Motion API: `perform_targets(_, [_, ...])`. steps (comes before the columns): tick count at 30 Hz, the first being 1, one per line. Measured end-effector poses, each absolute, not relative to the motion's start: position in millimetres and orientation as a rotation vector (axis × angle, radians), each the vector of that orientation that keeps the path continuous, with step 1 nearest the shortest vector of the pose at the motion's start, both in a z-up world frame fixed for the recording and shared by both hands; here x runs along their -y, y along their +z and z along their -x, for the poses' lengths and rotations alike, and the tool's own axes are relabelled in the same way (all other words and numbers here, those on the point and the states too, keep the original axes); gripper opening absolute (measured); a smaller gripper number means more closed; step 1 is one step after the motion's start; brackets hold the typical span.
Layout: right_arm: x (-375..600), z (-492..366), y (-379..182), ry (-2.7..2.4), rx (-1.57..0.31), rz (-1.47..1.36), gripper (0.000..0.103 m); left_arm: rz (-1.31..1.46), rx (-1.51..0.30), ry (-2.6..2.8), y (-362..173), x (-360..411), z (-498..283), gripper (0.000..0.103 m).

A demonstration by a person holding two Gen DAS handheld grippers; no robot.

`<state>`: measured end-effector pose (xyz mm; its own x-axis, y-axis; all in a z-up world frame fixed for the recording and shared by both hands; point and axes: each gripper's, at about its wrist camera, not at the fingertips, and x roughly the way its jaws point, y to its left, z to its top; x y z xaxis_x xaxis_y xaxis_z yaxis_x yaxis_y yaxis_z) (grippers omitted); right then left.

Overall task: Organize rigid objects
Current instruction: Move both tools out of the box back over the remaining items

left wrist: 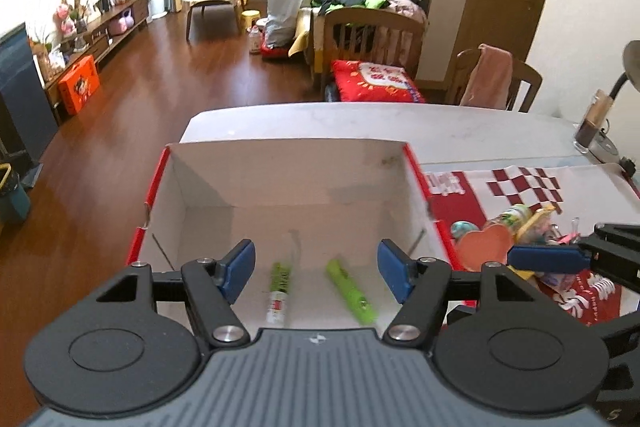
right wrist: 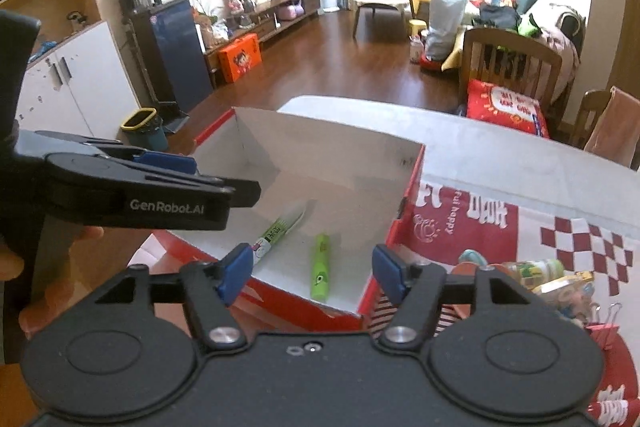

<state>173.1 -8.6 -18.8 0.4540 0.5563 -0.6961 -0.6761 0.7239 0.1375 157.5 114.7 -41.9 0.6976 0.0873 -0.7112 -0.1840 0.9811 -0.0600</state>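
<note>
A red box with a white inside [left wrist: 208, 183] [right wrist: 320, 155] stands on the table. On its floor lie a green-and-white marker [left wrist: 279, 287] [right wrist: 276, 231] and a lime-green pen-shaped thing [left wrist: 351, 291] [right wrist: 320, 267], side by side and apart. My left gripper [left wrist: 316, 269] hangs open above the box's near edge, nothing between its blue pads. My right gripper [right wrist: 312, 273] is open too, above the box's near right corner, with empty jaws. In the right wrist view the left gripper [right wrist: 168, 171] shows at the left, held by a hand.
To the right of the box, on a red-and-white cloth [left wrist: 460, 207] [right wrist: 480, 227], lies a heap of small items: a bottle with a green label [left wrist: 514, 217] [right wrist: 536, 271], an orange heart shape [left wrist: 486, 247], clips. A lamp and a glass [left wrist: 588, 131] stand far right. Chairs [left wrist: 372, 35] stand beyond the table.
</note>
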Motion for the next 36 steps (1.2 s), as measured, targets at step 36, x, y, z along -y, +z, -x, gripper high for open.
perform_targets(36, [246.7, -216.0, -60.6, 0.582, -0.776, 0.120, 0.095, 0.125, -0.770, -0.047, -77.6, 81.8, -182.8, 0.103])
